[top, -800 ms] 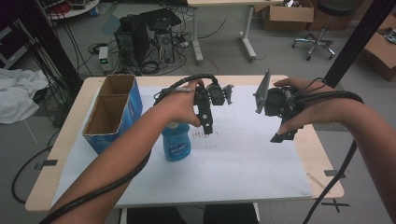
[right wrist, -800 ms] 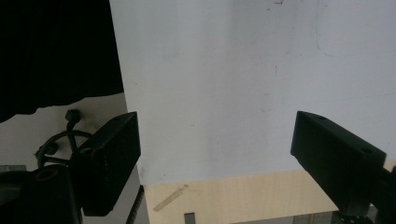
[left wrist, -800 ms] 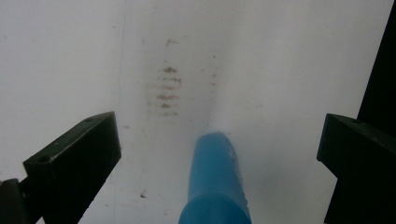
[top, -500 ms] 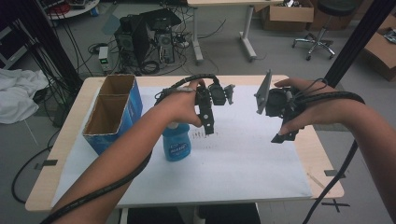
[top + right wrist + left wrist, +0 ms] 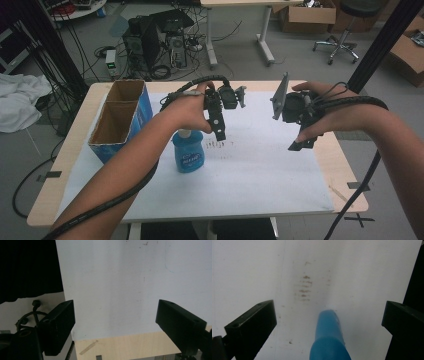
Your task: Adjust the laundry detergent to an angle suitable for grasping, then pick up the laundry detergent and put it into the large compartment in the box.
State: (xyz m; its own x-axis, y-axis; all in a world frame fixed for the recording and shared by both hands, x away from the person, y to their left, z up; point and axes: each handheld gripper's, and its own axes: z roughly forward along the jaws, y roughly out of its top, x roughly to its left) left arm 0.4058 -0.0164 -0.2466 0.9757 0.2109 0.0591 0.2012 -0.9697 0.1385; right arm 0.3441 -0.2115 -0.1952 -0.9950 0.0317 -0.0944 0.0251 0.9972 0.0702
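Approach step: my left gripper (image 5: 218, 131), jaws spread wide and empty, hangs above the blue plastic bottle (image 5: 188, 152) standing left of centre on the white sheet (image 5: 260, 170). Next I judge a descent to straddle its cap. My right gripper (image 5: 301, 142) waits unclenched at right. The bottle's label is illegible, its cap behind my hand.

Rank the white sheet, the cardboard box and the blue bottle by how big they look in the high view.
1. White sheet, covering most of the table.
2. Cardboard box, open-topped, at the table's left edge.
3. Blue bottle, partly hidden by the person's left forearm, yet clearly the smallest.
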